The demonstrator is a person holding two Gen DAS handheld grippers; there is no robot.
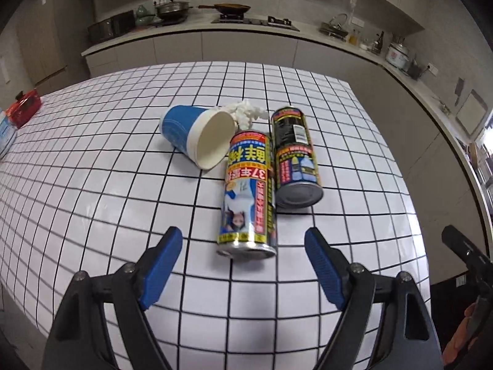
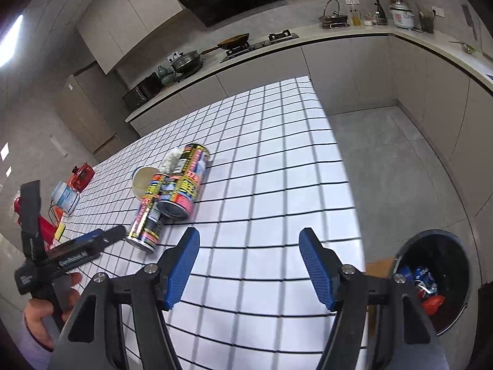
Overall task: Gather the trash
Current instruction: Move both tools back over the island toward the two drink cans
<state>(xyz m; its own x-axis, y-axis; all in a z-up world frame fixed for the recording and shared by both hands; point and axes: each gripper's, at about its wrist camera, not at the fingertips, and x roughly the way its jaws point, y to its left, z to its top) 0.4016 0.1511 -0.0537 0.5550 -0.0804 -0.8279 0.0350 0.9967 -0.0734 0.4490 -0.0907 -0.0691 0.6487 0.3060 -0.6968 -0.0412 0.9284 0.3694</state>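
Two printed cans lie on the white tiled table. The near can lies just ahead of my open, empty left gripper. The second can lies to its right. A blue and white paper cup lies on its side behind them, next to a crumpled white tissue. In the right wrist view the near can, the second can, the cup and the tissue lie to the left. My right gripper is open and empty above the table.
A dark trash bin stands on the floor at the table's right, with crushed cans inside. A red object, a white tub and small items sit at the table's far left. A kitchen counter runs behind.
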